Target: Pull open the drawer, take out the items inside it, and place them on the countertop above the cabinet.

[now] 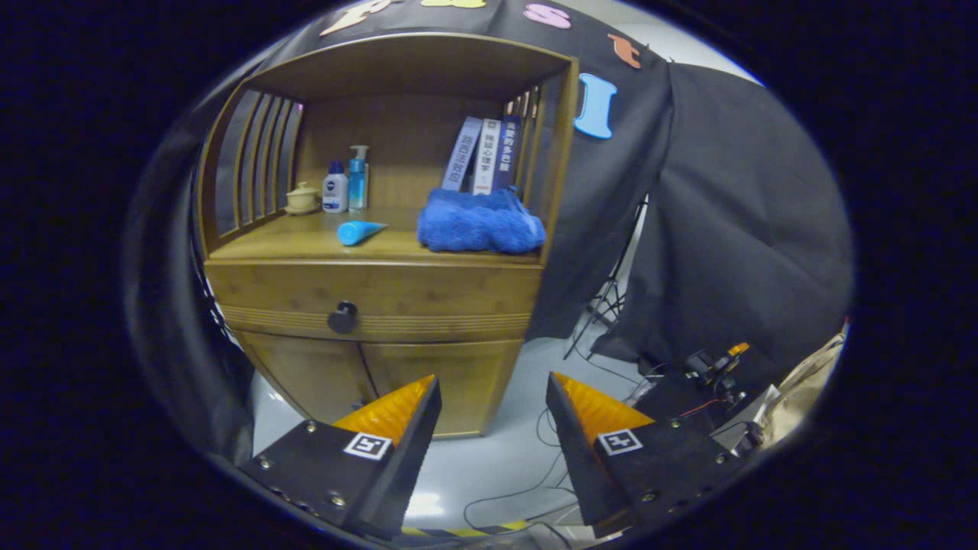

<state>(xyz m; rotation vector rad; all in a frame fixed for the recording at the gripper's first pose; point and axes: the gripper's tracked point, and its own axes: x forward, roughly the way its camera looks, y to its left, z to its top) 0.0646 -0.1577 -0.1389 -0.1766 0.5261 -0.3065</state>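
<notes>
Three books (484, 155), two bottles (345, 184), one towel (480, 222).

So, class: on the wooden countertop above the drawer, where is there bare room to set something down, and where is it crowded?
Bare wood lies along the front edge of the countertop, left of the blue tube, and between the tube and the blue towel. The back is crowded: small jar, two bottles, books. The open gripper holds nothing.

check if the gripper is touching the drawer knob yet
Apart. In the gripper view the open gripper sits well back from the cabinet, its fingers holding nothing, with the drawer knob far beyond them.
</notes>
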